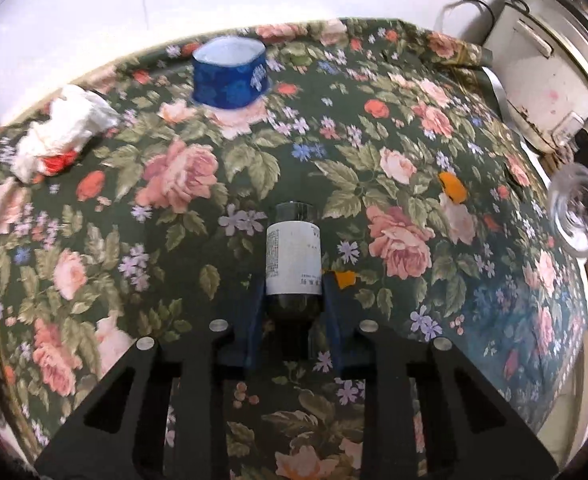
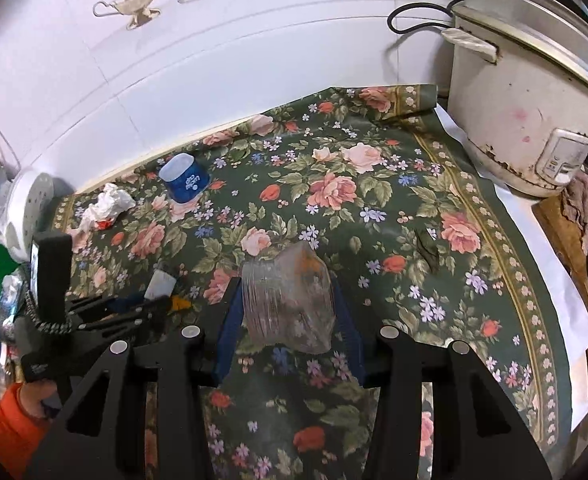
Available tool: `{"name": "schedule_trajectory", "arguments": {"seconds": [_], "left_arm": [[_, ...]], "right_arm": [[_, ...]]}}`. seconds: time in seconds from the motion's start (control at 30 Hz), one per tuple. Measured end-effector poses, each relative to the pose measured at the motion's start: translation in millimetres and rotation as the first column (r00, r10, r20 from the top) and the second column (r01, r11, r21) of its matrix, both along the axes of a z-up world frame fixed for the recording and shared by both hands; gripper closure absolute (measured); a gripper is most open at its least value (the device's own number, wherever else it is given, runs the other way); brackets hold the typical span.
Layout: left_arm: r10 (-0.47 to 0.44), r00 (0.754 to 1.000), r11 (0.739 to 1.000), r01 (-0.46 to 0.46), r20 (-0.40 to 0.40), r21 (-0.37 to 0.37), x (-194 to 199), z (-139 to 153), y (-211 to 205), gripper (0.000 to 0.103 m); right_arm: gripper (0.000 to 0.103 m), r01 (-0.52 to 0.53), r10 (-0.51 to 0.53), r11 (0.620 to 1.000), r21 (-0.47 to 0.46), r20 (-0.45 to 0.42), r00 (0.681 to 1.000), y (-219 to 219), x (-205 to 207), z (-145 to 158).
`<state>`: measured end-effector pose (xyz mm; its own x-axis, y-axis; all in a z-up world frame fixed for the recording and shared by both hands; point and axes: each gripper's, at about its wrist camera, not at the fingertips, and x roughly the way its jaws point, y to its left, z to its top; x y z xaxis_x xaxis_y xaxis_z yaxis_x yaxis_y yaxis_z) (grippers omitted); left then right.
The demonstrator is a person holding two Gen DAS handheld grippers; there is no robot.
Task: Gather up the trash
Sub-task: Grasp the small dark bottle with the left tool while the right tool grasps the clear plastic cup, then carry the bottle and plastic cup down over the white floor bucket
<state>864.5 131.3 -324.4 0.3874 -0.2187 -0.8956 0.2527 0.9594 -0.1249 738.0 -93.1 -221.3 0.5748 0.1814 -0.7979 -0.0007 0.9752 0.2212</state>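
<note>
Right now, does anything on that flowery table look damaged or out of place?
Yes. The clear plastic cup gripped by the right gripper is crushed out of shape. A crumpled tissue lies near the far left edge, and orange scraps sit loose on the tablecloth.

Left gripper clamped on bottle, pointing steeply down; right gripper gripping crushed cup, right of bottle.
</note>
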Motion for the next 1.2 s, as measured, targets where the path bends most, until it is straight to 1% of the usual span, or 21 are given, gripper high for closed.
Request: {"name": "schedule_trajectory", "arguments": {"seconds": [0.07,0.17,0.27,0.33,0.43,0.57,0.67,0.73,0.8,0.87,0.97,1.03,1.2], "left_arm": [[0.025,1.000,1.000,-0.025,0.012,0.003,-6.4,9.9,-2.3,0.076],[0.070,0.997,0.998,-0.070,0.041,-0.008,-21.6,33.1,-5.2,0.076],[0.127,0.989,0.992,-0.125,0.073,-0.030,-43.4,62.1,-8.4,0.076],[0.173,0.976,0.985,-0.170,0.130,-0.033,-66.0,86.4,-12.2,0.076],[0.235,0.955,0.972,-0.228,0.180,-0.059,-96.5,114.4,-15.8,0.076],[0.324,0.915,0.946,-0.309,0.239,-0.100,-146.1,149.9,-18.8,0.076],[0.363,0.890,0.932,-0.341,0.275,-0.124,-181.9,170.7,-20.6,0.076],[0.377,0.876,0.926,-0.356,0.300,-0.124,-203.6,182.2,-23.5,0.076],[0.382,0.867,0.924,-0.361,0.319,-0.127,-225.1,191.9,-24.9,0.076],[0.374,0.865,0.927,-0.353,0.334,-0.124,-244.6,198.1,-26.4,0.076],[0.338,0.869,0.940,-0.329,0.362,-0.089,-276.8,200.5,-30.7,0.076],[0.315,0.875,0.948,-0.308,0.368,-0.078,-294.6,198.1,-30.4,0.076],[0.245,0.901,0.969,-0.233,0.358,-0.077,-356.7,188.1,-24.3,0.076]], "right_arm": [[0.061,-0.013,0.012,1.000,0.009,0.009,1.000,-3.3,-6.7,4.1],[0.061,-0.044,0.043,0.999,0.019,0.034,0.998,-9.4,-19.1,15.4],[0.061,-0.095,0.093,0.995,0.024,0.076,0.993,-15.8,-33.6,33.6],[0.061,-0.129,0.126,0.991,0.020,0.103,0.987,-19.0,-42.6,45.1],[0.061,-0.184,0.180,0.983,0.013,0.152,0.972,-23.5,-58.5,64.7],[0.061,-0.262,0.254,0.965,0.006,0.219,0.942,-30.5,-83.9,91.2],[0.061,-0.316,0.305,0.949,-0.002,0.268,0.914,-33.1,-106.3,108.4],[0.061,-0.336,0.324,0.942,-0.010,0.292,0.900,-33.2,-120.6,116.3],[0.061,-0.350,0.335,0.937,-0.008,0.309,0.890,-33.0,-135.6,122.4],[0.061,-0.355,0.335,0.935,0.002,0.324,0.885,-31.2,-153.9,128.3],[0.061,-0.343,0.319,0.939,0.012,0.341,0.884,-28.8,-182.1,134.1],[0.061,-0.331,0.305,0.943,0.019,0.343,0.888,-25.7,-200.2,135.0],[0.061,-0.278,0.260,0.961,0.003,0.343,0.902,-8.8,-254.1,132.4]]}}
